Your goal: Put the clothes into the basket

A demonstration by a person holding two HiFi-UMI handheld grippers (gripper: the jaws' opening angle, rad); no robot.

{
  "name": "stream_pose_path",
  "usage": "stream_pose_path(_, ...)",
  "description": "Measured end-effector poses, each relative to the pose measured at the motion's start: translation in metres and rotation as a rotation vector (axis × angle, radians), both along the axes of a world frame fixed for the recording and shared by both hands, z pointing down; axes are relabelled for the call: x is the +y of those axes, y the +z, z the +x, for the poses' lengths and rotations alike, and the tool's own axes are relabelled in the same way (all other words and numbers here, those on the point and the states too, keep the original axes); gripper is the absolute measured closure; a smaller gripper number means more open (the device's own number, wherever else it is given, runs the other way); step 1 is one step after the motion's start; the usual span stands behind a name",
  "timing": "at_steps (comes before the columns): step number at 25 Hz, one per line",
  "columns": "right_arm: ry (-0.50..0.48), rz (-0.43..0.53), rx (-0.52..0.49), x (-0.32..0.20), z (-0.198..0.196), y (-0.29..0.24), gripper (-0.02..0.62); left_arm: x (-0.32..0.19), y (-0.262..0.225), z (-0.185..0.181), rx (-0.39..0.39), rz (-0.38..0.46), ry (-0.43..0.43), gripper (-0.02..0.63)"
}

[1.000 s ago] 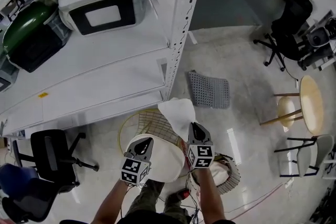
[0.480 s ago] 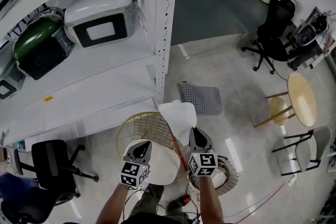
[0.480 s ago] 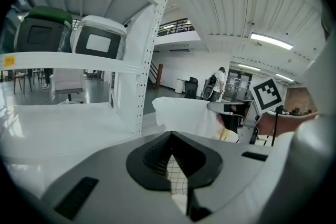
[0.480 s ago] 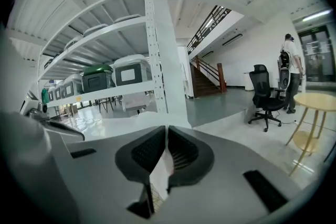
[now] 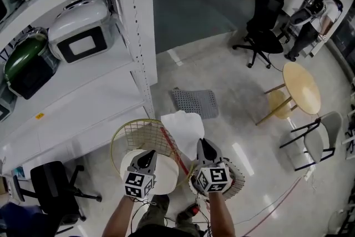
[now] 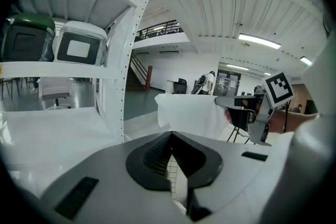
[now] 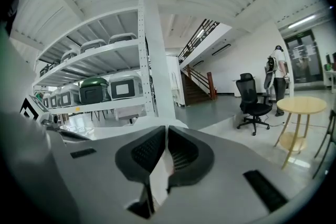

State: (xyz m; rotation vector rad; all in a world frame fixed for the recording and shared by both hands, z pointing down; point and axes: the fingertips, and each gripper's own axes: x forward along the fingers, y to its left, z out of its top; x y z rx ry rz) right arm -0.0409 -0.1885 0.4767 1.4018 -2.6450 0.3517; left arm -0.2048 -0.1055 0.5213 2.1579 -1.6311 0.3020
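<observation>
R gripper [image 5: 203,144] tight on white cloth [image 5: 183,126], by wire basket [image 5: 138,131].

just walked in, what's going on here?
A person stands beside a white shelf rack with a handheld gripper in each hand. The right gripper is shut on a white cloth. The left gripper is closed, and its own view shows wire mesh between the jaws, so it seems to be holding the yellow-rimmed wire basket. The cloth hangs at the basket's rim and is not inside yet.
</observation>
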Motion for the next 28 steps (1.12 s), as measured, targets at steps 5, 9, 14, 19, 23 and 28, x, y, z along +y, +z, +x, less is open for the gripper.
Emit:
stream_pose_path(5,0.069,0.015,0.006,0.015,0.050,-0.004,0.555,-0.004,-0.003,0.044,0.000,0.013,0.072,0.606)
stream_pose_path(9,0.109,0.007,0.009,0.030,0.089,0.001,0.556,0.001,0.000,0.080,0.002,0.014,0.112,0.604)
stream_pose_path(14,0.197,-0.008,0.017,0.056,0.144,0.009,0.555,0.006,0.007,0.132,0.011,0.005,0.203,0.604)
stream_pose_path(19,0.280,-0.023,0.022,0.082,0.194,0.015,0.555,0.011,0.012,0.182,0.015,-0.008,0.291,0.604)
stream_pose_path(23,0.343,-0.043,0.023,0.101,0.234,0.026,0.555,0.015,0.016,0.222,0.017,-0.016,0.356,0.605)
stream_pose_path(28,0.399,-0.087,0.042,0.125,0.275,0.051,0.555,0.025,0.030,0.265,0.014,-0.037,0.427,0.605)
